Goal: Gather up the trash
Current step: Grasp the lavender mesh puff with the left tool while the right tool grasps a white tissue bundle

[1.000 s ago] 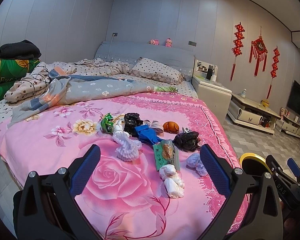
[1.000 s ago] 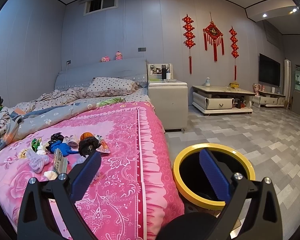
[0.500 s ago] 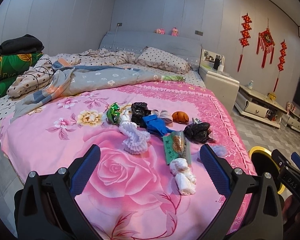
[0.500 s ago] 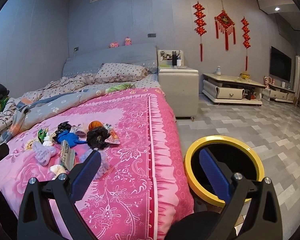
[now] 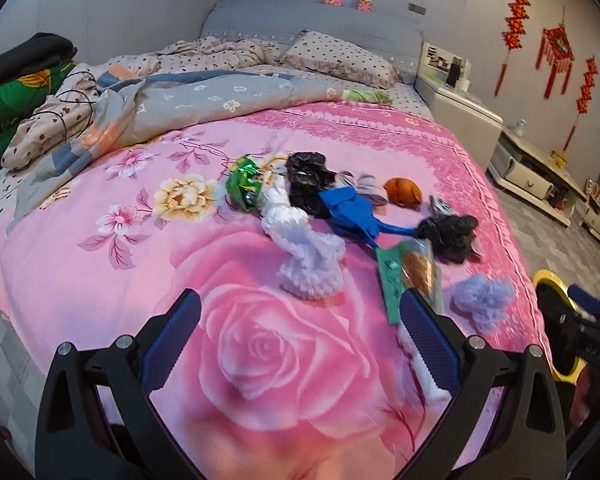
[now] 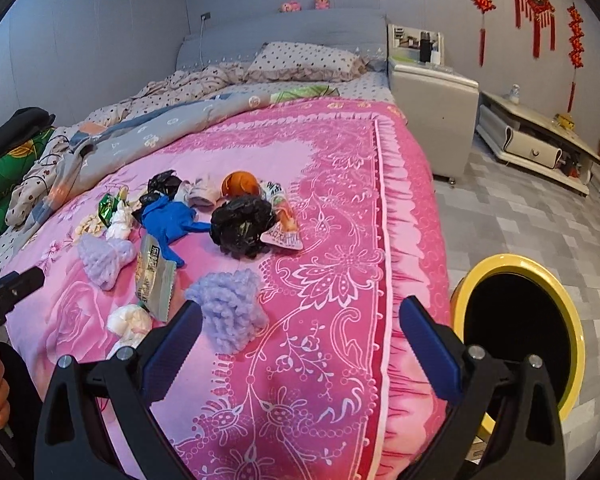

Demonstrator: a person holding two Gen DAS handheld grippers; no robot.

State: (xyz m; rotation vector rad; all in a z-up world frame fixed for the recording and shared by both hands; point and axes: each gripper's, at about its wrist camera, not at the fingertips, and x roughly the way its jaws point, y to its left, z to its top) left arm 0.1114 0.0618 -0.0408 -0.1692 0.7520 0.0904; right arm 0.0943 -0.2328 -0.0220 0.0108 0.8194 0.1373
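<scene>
Bed (image 6: 340, 208): the pink cover is taken as the landmark; all the trash is spread on its near half, and nothing has been lifted yet.
Bin (image 6: 516, 276): a yellow-rimmed bin is seen on the floor just beside the bed's right edge, its mouth open and unobstructed.
Step in hand: a first pick is judged to be approached; the nearest loose piece should be taken first, and one piece at a time should be pinched low against the bed.
Right gripper (image 6: 300, 326): its jaws are spread wide and empty, held over the bed's near edge; the purple yarn ball (image 6: 230, 312) lies just beside the left finger.
Left gripper (image 5: 300, 320): its jaws are likewise spread and empty, above the rose print.
White tissue (image 5: 420, 364): it is partly hidden behind the left gripper's right finger.
Right view only: the bin's full mouth and the crumpled wrapper under the black bag (image 6: 242, 224) are shown.
Left view only: the green foil wrapper (image 5: 244, 182) is shown clearly; the bin is glimpsed only as a rim.
</scene>
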